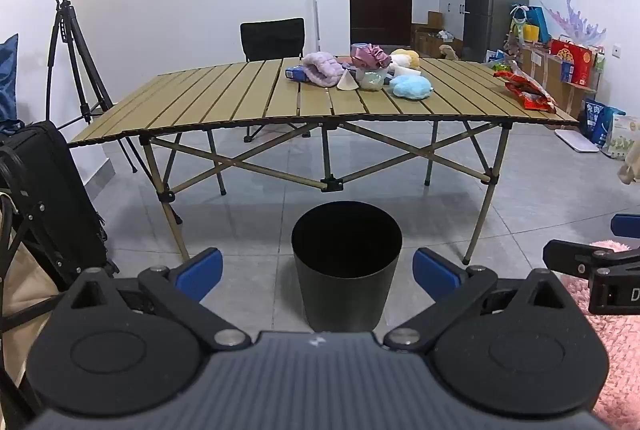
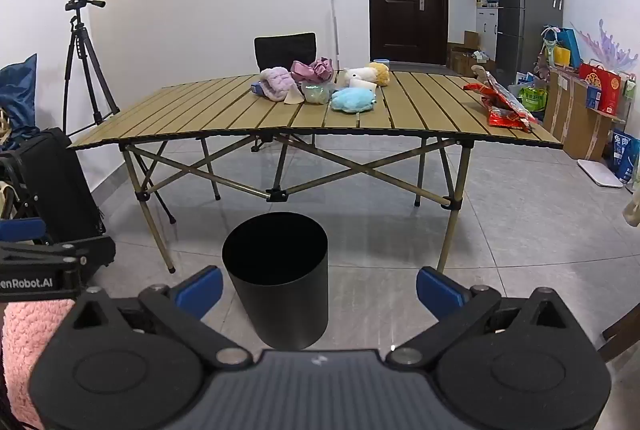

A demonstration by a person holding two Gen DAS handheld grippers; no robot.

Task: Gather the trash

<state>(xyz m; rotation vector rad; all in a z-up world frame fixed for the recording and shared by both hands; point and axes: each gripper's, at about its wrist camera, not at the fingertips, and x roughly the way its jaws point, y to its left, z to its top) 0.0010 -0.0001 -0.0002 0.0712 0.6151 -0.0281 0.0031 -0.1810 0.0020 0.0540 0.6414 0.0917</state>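
Both wrist views. You held the left hand-held gripper and the right hand-held gripper side by side, each tilted downward toward the tiled floor, each with its blue-padded jaws spread wide and nothing between them. The black waste bin stood upright on the floor in front of you, just short of the near edge of the slatted folding worktop; its mouth was open and its inside too dark to read. In the left view the bin sat between your jaws; in the right view it sat left of centre.

The trash lay on the worktop, well apart from both grippers. Red snack wrappers rested near the worktop's right edge. Toward the far middle you had a cluster: a lilac plush item, a pink crumpled fabric piece, a light blue plush toy, a yellow-and-white plush toy, a cone of pale paper and a clear greenish container, all touching or just beside one another.

A black folding chair stood behind the worktop, a camera tripod to its left.
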